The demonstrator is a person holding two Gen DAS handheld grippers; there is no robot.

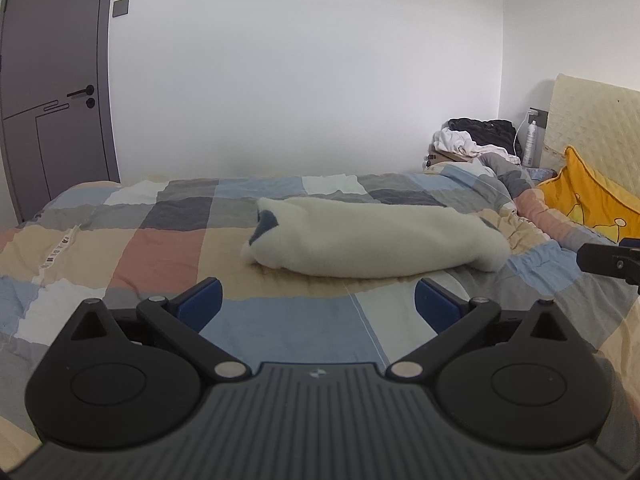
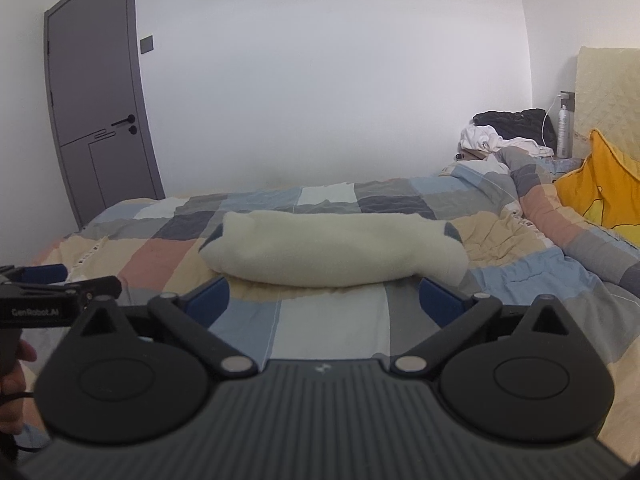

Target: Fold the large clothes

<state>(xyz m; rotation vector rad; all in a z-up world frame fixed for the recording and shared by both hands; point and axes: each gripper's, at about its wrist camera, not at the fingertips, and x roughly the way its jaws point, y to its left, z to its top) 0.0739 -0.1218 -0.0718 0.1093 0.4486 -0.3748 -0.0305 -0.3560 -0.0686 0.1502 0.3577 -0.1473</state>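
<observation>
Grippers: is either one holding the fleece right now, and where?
Nothing is held. The left gripper and right gripper are open, short of the folded fleece lying on the bed.

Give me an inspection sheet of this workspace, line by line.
Surface: bed with patchwork quilt, rumpled toward the headboard.
Job's things: cream fleece garment, folded into a long bundle, lying on the quilt, ungripped.
Clutter: pile of clothes in the far corner; yellow cushion; spray bottle.
Grippers: left gripper open, empty; right gripper open, empty, both short of the garment.
Cables: white charging cable by the wall socket.
Surroundings: grey door closed; white walls.
</observation>
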